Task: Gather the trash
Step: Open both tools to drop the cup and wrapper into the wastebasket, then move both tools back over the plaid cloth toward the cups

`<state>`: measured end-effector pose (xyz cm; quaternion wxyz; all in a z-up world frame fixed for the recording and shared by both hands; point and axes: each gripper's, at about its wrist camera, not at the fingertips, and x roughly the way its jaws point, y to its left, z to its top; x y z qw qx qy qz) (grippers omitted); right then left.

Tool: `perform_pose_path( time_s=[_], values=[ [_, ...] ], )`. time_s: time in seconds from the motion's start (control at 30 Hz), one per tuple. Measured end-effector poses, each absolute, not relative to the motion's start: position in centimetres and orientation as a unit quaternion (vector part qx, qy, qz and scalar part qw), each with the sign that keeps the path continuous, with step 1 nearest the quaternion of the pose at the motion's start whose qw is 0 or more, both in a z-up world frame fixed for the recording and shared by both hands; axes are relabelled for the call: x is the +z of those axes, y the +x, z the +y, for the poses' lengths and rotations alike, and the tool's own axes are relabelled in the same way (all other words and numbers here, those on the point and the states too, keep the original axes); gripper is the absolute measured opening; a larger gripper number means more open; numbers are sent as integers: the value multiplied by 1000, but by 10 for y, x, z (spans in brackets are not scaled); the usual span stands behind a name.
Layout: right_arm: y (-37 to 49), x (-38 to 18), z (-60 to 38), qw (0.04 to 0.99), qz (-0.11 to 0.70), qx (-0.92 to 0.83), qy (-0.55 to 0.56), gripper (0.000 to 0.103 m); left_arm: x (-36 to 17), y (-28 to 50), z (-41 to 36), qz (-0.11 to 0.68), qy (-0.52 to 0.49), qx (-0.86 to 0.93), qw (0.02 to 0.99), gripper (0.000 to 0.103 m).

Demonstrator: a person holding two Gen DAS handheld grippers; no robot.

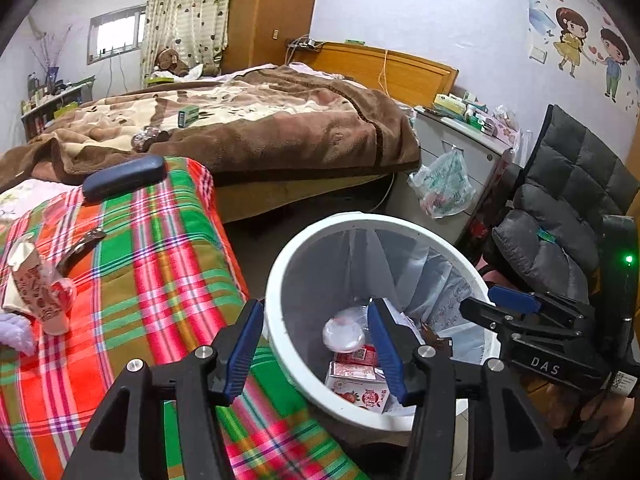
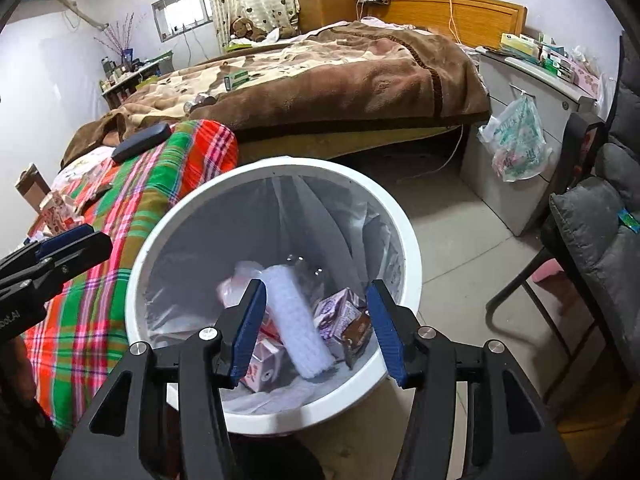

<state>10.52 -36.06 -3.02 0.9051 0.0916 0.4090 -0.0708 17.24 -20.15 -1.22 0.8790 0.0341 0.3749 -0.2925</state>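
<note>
A white trash bin (image 2: 404, 216) with a clear liner stands on the floor beside the plaid-covered bed; it also shows in the left wrist view (image 1: 280, 264). Inside lie milk cartons (image 2: 340, 316), a white knitted roll (image 2: 296, 320) and a clear lid (image 1: 344, 332). My right gripper (image 2: 316, 320) is open and empty right above the bin. My left gripper (image 1: 316, 344) is open and empty over the bin's left rim. A crumpled carton (image 1: 36, 292) lies on the plaid cover (image 1: 160, 264) to the left, with a brown wrapper (image 1: 86, 242) behind it.
A dark glasses case (image 1: 124, 176) lies on the plaid cover. A bed with a brown blanket (image 1: 280, 128) is behind. A grey cabinet (image 2: 516, 128) with a hanging plastic bag (image 2: 516, 144) and a grey padded chair (image 2: 600, 232) stand to the right.
</note>
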Motion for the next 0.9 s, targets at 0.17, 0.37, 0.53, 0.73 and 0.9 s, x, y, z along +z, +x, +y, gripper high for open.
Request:
perform_pose_path(
  time_s=[0.17, 0.37, 0.53, 0.73, 0.9],
  values=[
    [105, -23, -352, 911, 398, -68, 89, 54, -6, 170, -184, 371, 24, -282, 884, 55],
    [104, -17, -337, 916, 387, -61, 83, 54, 4, 159, -164, 355, 25, -265, 896, 55],
    [105, -12, -322, 921, 379, -52, 78, 54, 13, 150, -142, 345, 18, -249, 905, 55],
    [107, -6, -303, 927, 368, -35, 67, 54, 22, 142, -114, 335, 9, -230, 914, 55],
    [112, -6, -284, 929, 365, -16, 67, 54, 26, 137, -87, 326, 8, -204, 923, 55]
  ],
)
